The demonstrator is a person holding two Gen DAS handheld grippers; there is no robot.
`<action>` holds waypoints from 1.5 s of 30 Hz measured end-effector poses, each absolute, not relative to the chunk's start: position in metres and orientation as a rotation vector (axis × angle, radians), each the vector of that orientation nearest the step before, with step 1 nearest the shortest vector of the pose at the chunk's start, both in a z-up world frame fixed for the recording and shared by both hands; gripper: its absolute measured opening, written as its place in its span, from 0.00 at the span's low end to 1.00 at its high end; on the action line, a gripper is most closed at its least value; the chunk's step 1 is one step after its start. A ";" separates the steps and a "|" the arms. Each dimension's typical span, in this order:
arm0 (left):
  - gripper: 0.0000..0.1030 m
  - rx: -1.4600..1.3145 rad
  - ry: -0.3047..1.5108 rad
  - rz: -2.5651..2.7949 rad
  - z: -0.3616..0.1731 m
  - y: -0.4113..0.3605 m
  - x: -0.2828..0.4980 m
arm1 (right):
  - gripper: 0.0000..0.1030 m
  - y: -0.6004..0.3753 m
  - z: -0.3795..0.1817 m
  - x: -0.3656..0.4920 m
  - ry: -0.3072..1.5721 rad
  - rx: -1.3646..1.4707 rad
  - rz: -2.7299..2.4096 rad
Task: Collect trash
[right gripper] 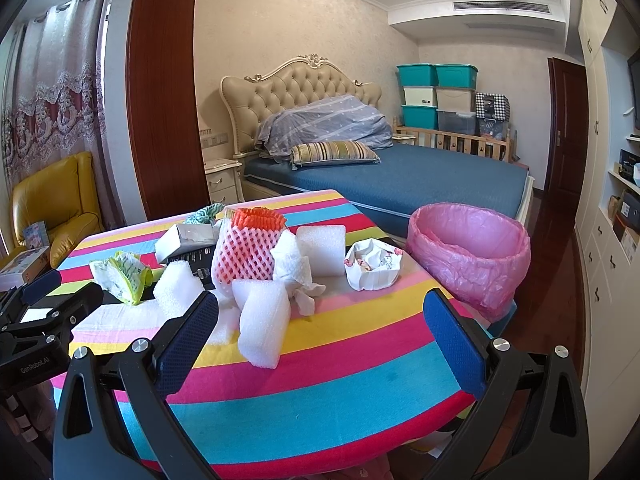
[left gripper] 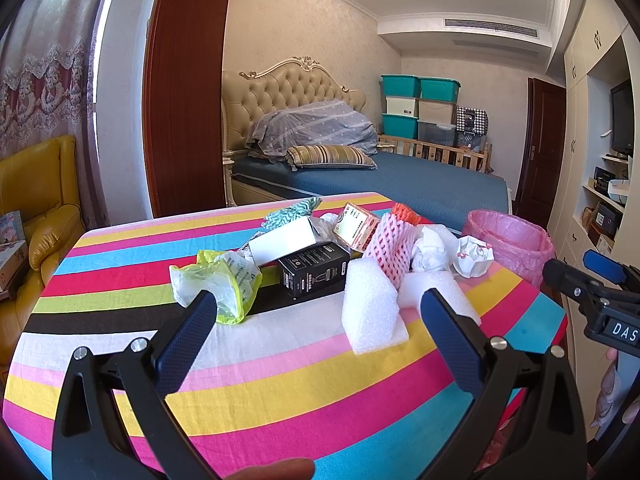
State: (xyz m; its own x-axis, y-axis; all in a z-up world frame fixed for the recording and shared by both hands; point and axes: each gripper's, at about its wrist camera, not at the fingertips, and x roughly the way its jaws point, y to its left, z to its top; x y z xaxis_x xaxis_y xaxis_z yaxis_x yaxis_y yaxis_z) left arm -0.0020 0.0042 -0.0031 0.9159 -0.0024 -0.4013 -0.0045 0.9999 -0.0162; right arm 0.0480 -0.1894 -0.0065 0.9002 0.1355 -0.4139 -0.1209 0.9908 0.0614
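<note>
Trash lies heaped on the striped tablecloth: white foam blocks, a black box, a white box, a green-white wrapper, a pink foam net, crumpled tissue and a crumpled paper cup. A bin with a pink liner stands off the table's right edge. My left gripper is open, empty, just short of the pile. My right gripper is open and empty too.
A bed with a tufted headboard fills the room behind the table. A yellow armchair stands at the left, white cabinets and shelves at the right. Stacked storage boxes sit in the far corner.
</note>
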 end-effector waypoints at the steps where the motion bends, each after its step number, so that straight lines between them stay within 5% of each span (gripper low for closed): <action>1: 0.96 -0.017 0.413 0.001 -0.003 0.004 -0.002 | 0.93 -0.190 -0.006 0.048 0.431 0.035 0.133; 26: 0.96 -0.014 0.425 -0.008 -0.010 0.003 -0.003 | 0.93 -0.181 -0.015 0.051 0.447 0.022 0.143; 41: 0.95 -0.138 0.600 0.123 -0.053 0.062 0.024 | 0.93 -0.136 -0.063 0.136 0.652 -0.025 0.280; 45: 0.95 -0.170 0.656 0.128 -0.062 0.075 0.033 | 0.73 -0.121 -0.076 0.154 0.735 -0.047 0.319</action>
State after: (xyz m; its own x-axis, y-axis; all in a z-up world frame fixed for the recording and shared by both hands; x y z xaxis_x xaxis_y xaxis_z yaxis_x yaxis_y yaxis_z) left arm 0.0330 0.0754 -0.0618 0.7850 0.0648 -0.6161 -0.1721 0.9782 -0.1164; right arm 0.1541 -0.1215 -0.0762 0.6956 0.2698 -0.6658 -0.3027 0.9506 0.0689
